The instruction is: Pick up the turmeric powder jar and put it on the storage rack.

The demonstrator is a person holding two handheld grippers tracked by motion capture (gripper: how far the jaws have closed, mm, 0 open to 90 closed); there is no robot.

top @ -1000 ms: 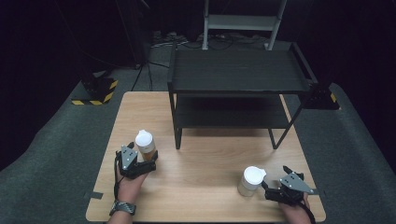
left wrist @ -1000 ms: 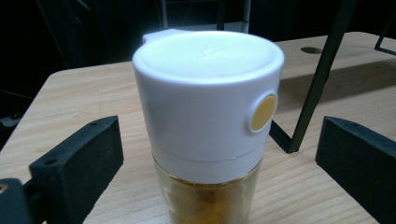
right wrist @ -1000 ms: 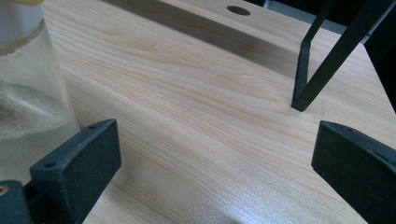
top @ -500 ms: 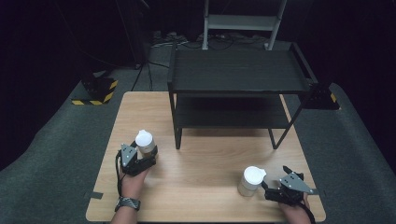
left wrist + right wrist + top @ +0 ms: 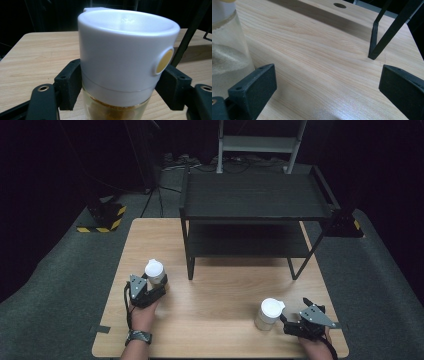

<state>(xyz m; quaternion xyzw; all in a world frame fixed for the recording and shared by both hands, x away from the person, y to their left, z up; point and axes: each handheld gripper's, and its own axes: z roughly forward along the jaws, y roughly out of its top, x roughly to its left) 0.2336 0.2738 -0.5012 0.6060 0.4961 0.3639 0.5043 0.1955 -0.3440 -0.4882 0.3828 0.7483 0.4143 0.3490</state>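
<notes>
Jaws of the left gripper have just been closing and now clamp the white-capped jar on the table — grasp made, lifting next — while the right gripper gapes beside the second jar.

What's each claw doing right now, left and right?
Left claw: just closed on the white-capped jar; pads against its sides.
Right claw: open, holding nothing; the other jar stands beside its left jaw.

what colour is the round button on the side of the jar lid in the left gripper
Yellow, set in the white lid; the button shows best in the left gripper view.
</notes>
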